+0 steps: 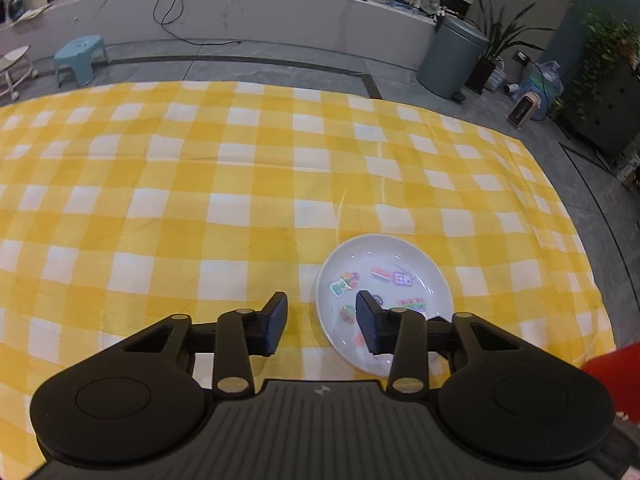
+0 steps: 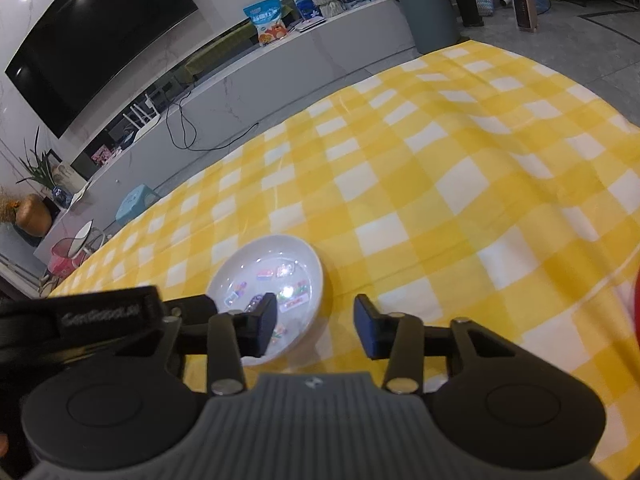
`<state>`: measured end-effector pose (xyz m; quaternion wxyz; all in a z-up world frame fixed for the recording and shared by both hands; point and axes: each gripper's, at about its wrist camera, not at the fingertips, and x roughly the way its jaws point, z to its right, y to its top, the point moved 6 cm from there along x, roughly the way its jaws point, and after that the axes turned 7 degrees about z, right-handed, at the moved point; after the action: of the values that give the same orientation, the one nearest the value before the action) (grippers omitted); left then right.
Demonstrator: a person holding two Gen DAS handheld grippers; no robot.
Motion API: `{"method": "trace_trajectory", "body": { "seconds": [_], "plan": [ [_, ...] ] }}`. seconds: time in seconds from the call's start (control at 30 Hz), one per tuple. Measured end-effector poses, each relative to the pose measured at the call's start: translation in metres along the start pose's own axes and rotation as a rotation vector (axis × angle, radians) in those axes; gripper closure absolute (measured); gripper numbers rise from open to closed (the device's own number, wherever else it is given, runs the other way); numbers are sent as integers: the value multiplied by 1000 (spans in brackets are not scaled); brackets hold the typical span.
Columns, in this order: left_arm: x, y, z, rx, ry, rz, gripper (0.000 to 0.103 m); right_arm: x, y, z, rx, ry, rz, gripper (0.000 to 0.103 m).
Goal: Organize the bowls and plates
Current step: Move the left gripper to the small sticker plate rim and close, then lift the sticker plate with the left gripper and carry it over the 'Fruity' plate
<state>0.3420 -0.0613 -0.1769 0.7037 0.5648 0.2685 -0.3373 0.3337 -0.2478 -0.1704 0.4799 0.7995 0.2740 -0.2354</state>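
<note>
A white plate point(image 1: 384, 304) with small coloured stickers on its inner face lay flat on the yellow-and-white checked cloth point(image 1: 224, 184), close to the cloth's near edge and well away from its far edge and corners. The left gripper point(image 1: 322, 322) hung low over the plate's left rim, one finger over the plate's inside and the other over bare cloth just outside the rim; its jaws stood at a middling gap, and nothing was pressed between the pads. The right gripper point(image 2: 316, 322) straddled the plate's right rim in the same way, its left finger over the stickers and its right finger over the cloth, jaws likewise part-way apart and clamped on nothing. Beyond the cloth's far edge were grey floor, a grey-blue bin point(image 1: 452, 56) and a small light-blue stool point(image 1: 80, 58).
</note>
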Motion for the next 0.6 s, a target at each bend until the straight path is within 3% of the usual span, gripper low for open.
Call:
{"method": "trace_trajectory", "body": {
  "seconds": [0.1,0.17,0.23,0.43,0.53,0.6],
  "plan": [
    [7,-1,-4,-20,17,-12,76,3,-4,-3,-42,-4,12,77],
    [8,-1,-4,-14,5,-11,81,4,-5,-3,-65,-13,19,86],
    [9,0,-1,14,-9,-20,97,5,-5,-2,-62,-10,25,88],
    [10,1,5,12,10,-7,99,5,-7,-5,-80,-21,33,95],
    [1,4,15,128,28,48,99,3,-5,-6,-64,-15,39,95],
    [-7,8,18,138,34,57,99,-1,-3,-8,-54,-7,46,95]
  ]
}}
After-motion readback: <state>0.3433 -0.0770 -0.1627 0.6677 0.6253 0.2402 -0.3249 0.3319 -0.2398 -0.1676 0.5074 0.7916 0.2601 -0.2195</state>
